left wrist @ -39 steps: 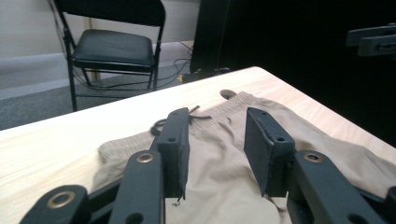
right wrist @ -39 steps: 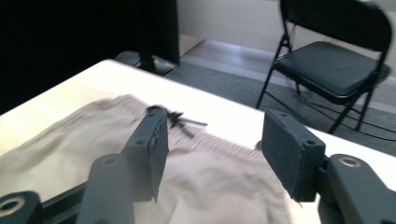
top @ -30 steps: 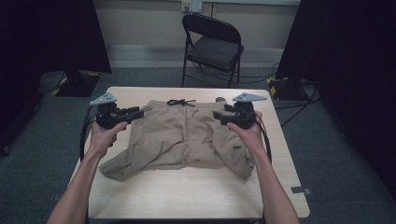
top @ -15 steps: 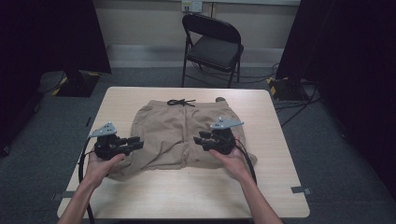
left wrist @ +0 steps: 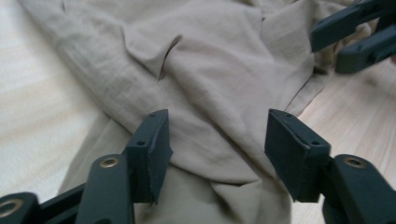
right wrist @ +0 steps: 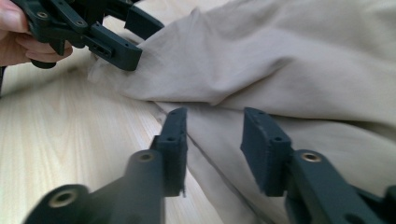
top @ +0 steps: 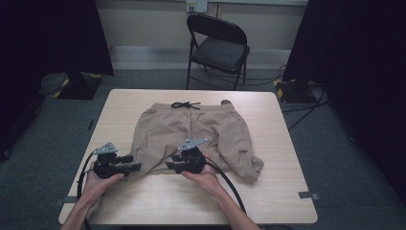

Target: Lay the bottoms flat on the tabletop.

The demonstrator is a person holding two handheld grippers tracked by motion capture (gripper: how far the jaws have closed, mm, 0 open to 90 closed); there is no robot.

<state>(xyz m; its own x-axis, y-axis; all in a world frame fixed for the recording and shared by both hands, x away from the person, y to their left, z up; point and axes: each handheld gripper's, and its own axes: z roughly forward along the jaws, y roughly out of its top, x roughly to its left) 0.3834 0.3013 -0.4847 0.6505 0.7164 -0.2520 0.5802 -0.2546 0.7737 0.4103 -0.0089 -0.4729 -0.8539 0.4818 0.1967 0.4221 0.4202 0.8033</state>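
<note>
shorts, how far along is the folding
Done: the shorts lie flat, waistband away from the person, with one leg folded in. In hand: both jaws have just opened, the left gripper and right gripper over the near hem without pinching it. Left: the other leg sticks out unfolded.

We see tan shorts [top: 191, 134] of soft, matt, creased woven cloth, lying on a pale, smooth wood-grain table [top: 287, 191]; the gripper jaws look matt black plastic.
</note>
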